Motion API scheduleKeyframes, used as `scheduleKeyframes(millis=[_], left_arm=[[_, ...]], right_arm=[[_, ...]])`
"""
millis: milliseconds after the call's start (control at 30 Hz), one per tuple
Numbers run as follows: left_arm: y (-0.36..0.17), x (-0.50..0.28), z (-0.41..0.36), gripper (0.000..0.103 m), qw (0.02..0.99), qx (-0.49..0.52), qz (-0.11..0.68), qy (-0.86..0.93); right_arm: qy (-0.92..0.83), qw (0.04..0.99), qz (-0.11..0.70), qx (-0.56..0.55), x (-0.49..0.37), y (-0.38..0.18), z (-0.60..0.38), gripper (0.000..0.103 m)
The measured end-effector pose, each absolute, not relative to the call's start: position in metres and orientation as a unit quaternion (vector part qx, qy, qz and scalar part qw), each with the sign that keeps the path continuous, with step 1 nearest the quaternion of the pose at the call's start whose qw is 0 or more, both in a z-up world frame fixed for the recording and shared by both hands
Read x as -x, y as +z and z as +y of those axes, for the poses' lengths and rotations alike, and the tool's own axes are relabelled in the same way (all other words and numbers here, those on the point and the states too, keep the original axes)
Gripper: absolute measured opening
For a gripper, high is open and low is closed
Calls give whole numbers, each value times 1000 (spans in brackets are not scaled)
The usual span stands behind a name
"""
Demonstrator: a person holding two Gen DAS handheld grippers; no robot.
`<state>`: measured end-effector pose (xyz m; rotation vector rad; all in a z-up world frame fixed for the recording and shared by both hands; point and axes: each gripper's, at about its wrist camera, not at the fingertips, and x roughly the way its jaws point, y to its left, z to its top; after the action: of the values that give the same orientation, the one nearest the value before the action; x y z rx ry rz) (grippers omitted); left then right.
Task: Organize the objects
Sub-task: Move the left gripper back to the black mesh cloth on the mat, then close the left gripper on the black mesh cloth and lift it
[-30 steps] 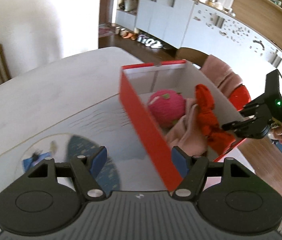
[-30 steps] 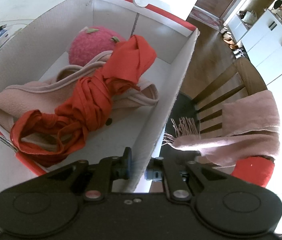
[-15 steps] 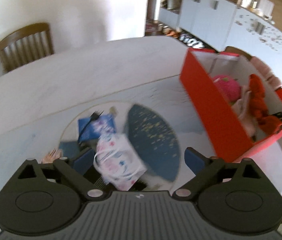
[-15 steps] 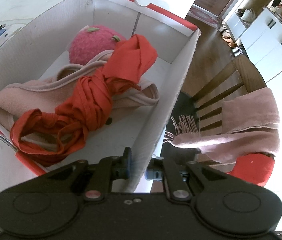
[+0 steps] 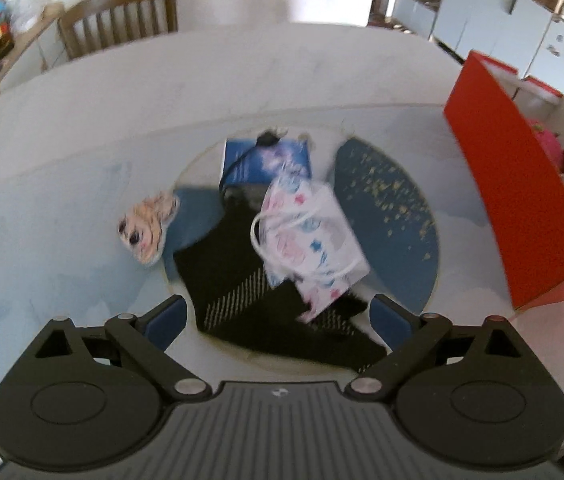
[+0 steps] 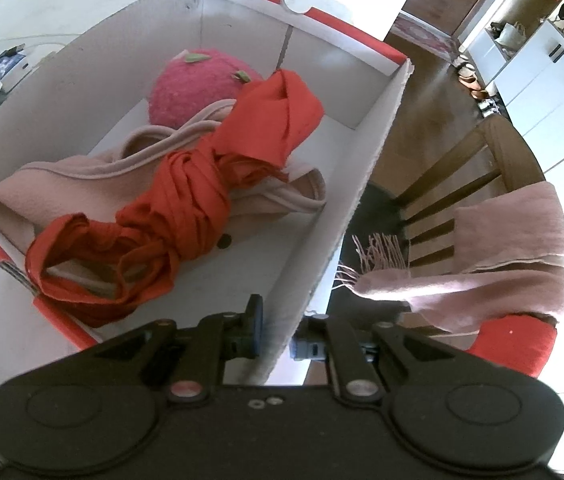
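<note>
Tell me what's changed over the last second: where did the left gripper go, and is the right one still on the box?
The left gripper swung away from the red box and down toward the patterned pouch on the black cloth; its jaws have just been opening and stand wide, pressing on nothing. The right gripper stays clamped on the box wall; the red scarf, pink garment and pink plush inside lie unchanged.

Swung away from the red box (image 5: 522,208), now off at the right edge of the left wrist view. Left gripper (image 5: 277,320) dropped toward the table (image 5: 81,128), jaws just been opening, now spread wide with nothing between them. Newly centred below: patterned white pouch (image 5: 310,236) on a black mat (image 5: 241,280), blue booklet (image 5: 265,160) behind, doll-face cutout (image 5: 147,224) to the left.
</note>
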<state>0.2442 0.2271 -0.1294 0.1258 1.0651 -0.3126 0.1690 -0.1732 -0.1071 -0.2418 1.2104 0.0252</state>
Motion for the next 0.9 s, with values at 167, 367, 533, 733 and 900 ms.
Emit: scheduleKeyframes(millis=[167, 367, 533, 733, 900], left_arm=[[-147, -244, 229, 98, 840, -54, 522, -137], [-160, -246, 235, 91, 832, -27, 539, -127], [-165, -243, 234, 58, 828, -25, 547, -119], [-162, -240, 236, 19, 829, -10, 547, -115], [-153, -235, 237, 2, 838, -8, 535, -112]], right_arm=[[15, 815, 568, 113, -168, -107, -175, 11], [15, 814, 569, 114, -169, -107, -174, 11], [17, 814, 569, 114, -168, -107, -174, 11], [18, 814, 569, 114, -168, -107, -174, 11], [19, 814, 569, 113, -168, -108, -174, 11]])
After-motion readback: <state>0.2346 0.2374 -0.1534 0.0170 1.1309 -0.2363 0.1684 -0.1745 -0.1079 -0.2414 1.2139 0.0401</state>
